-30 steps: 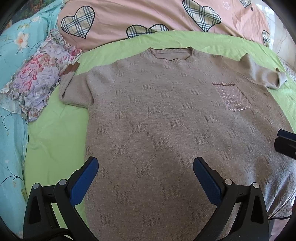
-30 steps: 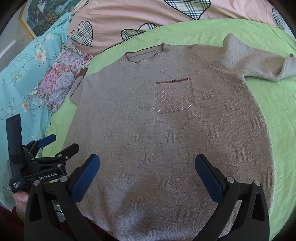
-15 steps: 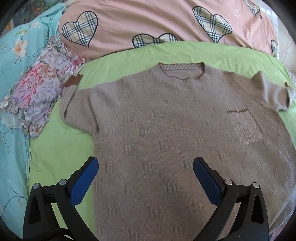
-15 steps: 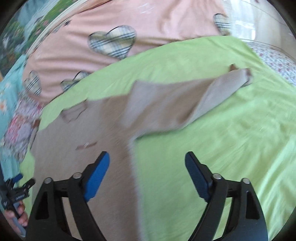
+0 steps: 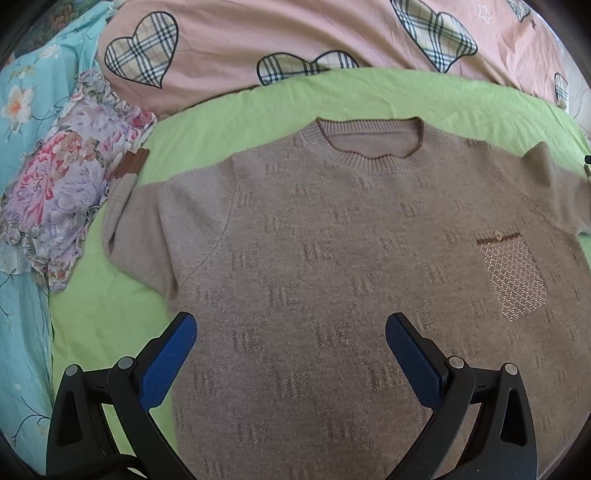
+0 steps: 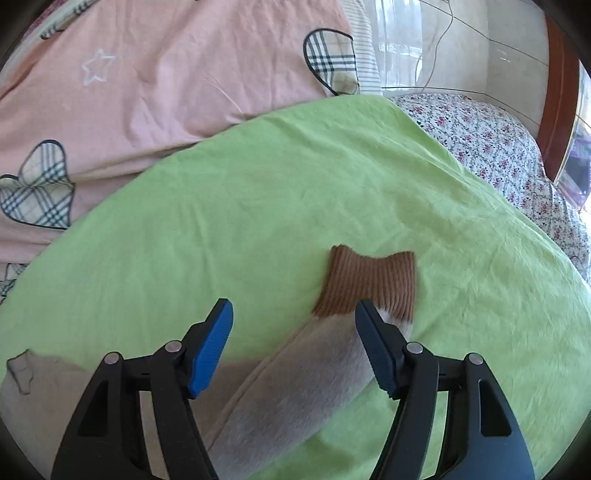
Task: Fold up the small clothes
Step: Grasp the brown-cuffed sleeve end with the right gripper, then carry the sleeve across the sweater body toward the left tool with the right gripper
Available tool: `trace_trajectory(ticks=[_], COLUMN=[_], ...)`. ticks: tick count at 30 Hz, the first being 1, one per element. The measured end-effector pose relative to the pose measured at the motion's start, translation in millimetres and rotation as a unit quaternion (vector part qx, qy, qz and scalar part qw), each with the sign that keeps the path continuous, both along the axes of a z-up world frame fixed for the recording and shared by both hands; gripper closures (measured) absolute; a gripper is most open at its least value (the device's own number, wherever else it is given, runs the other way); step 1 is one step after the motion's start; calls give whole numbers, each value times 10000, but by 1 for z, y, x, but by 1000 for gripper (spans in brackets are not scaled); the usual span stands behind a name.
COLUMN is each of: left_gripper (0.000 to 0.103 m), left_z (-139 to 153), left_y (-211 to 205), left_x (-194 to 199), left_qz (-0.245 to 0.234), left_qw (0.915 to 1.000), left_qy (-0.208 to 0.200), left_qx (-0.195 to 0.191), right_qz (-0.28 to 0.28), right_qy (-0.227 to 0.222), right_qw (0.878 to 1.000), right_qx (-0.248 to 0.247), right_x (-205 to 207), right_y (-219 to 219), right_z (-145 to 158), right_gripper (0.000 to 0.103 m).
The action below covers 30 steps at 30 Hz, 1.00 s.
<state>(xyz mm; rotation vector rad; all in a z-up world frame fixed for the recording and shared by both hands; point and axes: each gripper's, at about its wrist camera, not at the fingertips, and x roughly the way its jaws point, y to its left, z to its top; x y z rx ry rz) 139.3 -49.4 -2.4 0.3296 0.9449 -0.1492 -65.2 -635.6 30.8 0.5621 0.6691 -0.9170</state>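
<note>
**Item: taupe knit sweater, laid flat, right sleeve under approach**

- Bed: green sheet [image 5: 229, 110] as the working surface; pink duvet with plaid hearts [image 5: 258, 33] along the far side; floral cloth [image 5: 59, 192] bunched at the far left.
- Sweater [image 5: 332, 258]: face up on the green sheet, collar at the far end, hem near. Its chest pocket [image 5: 513, 280] sits toward the right. Its left sleeve is folded short beside the floral cloth.
- Right sleeve [image 6: 295, 387]: long axis runs from the near left out to the far right, ending in a brown ribbed cuff [image 6: 369, 284].
- Left gripper [image 5: 290, 347]: jaws wide, nothing between them, hanging over the sweater's near left body.
- Right gripper [image 6: 293, 343]: jaws closing, part-way in; the sleeve lies between and below them, and the pads do not appear to press it yet. The cuff lies just beyond the right finger, so this hand is clearly the nearer.
- View notes: only the left wrist view shows the whole garment and pocket; only the right wrist view shows the cuff clearly.
</note>
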Motion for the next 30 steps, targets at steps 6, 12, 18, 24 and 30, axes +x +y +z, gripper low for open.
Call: trace_trajectory(ticks=[6, 12, 18, 24, 30], left_gripper=[1, 1, 1, 1, 1], left_z=[-15, -22, -15, -5, 1], left_y=[4, 9, 16, 28, 47], left_x=[13, 17, 9, 0, -6], left_qz=[112, 141, 115, 44, -97], left_qw=[9998, 9993, 9984, 9953, 9889], left_qy=[183, 319, 300, 287, 298], left_qx=[31, -152, -472, -927, -1453], right_qz=[-16, 133, 1500, 3373, 4527], right_qy=[575, -146, -1195, -1990, -2153], right_qw=[9983, 9998, 9813, 9154, 8429], right_qx=[45, 10, 140, 936, 1957], right_x=[11, -5, 31, 109, 191], right_y=[-26, -9, 87, 234, 359], right_z=[-33, -13, 22, 41, 21], right_gripper=[49, 94, 94, 94, 94])
